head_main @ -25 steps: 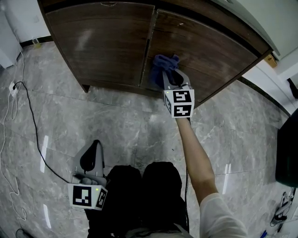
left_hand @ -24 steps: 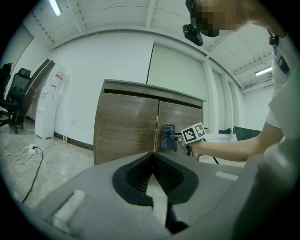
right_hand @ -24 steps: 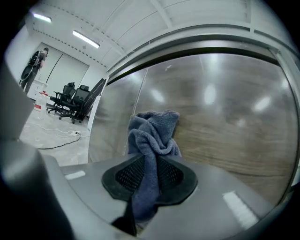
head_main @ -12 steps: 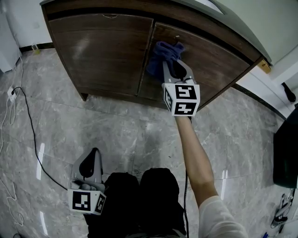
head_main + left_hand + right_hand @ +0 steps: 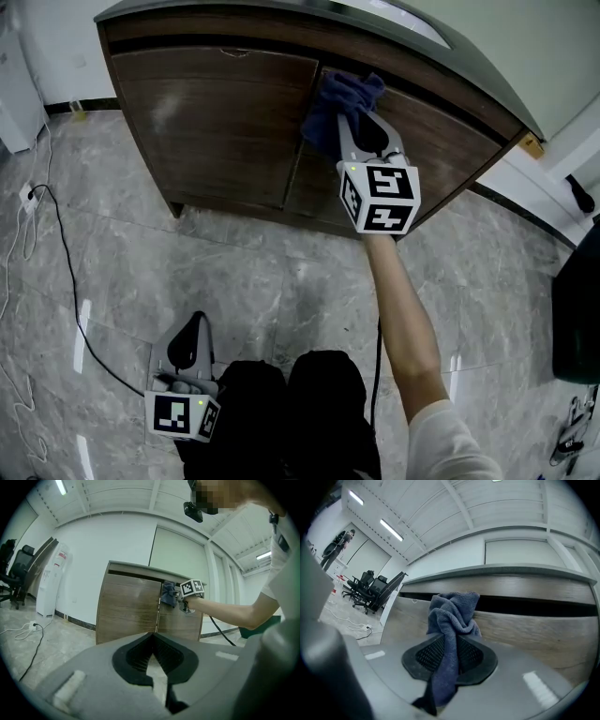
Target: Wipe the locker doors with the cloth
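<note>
Right gripper view: the right gripper point(image 5: 451, 644) pinches a crumpled blue terry cloth point(image 5: 453, 609) between narrowly parted ribbed black pads. The cloth is bunched against the wood-grain locker door point(image 5: 525, 625) near its top edge. The left gripper point(image 5: 152, 637), well apart from that door, has its jaws apparently together and empty.

No text or number can be read.

From the head, looks steeply down on the locker point(image 5: 216, 122); in left gripper view, faces it level from afar; in right, close.
</note>
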`<state>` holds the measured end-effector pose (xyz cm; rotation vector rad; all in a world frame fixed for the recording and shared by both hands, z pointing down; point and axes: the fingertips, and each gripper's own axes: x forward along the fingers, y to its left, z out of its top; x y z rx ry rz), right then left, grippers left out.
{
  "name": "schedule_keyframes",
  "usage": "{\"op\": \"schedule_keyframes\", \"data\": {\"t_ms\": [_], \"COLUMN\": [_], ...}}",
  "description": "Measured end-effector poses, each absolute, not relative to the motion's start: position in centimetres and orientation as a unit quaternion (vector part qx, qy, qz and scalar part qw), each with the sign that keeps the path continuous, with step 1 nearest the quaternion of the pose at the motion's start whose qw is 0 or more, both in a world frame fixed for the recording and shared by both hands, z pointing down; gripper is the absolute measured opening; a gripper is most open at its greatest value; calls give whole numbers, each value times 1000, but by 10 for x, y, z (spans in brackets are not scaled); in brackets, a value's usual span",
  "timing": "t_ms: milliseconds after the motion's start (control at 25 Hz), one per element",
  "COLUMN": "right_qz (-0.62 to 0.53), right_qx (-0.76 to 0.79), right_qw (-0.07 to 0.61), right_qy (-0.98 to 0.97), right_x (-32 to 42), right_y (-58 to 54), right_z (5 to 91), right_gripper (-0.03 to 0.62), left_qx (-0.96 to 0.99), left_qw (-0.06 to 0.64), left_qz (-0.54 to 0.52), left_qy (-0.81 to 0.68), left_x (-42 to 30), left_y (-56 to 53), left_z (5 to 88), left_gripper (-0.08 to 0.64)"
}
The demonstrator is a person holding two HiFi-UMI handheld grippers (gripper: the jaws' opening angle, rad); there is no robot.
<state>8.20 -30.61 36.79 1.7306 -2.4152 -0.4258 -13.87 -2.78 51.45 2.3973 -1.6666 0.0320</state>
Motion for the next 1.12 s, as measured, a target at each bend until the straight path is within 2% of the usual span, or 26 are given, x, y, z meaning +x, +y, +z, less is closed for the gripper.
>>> {"op": "schedule_keyframes", "data": {"t_ms": [400,1120], "right_qz": [-153,-103], "right_qx": [564,560], "right_qw": [47,86], "right_qy": [-810,-818], "right_x": [49,39], "right_y": [-313,-315], "right_z": [342,447], "right_gripper": [72,72], "left_qx": [811,798], "left_qw": [113,111], "left_qz": [7,20], "left_qy": [-574,-593], "left_x": [-151,-180], "left_y": [-25,-15], "left_z": [515,517], "left_gripper": [2,0]}}
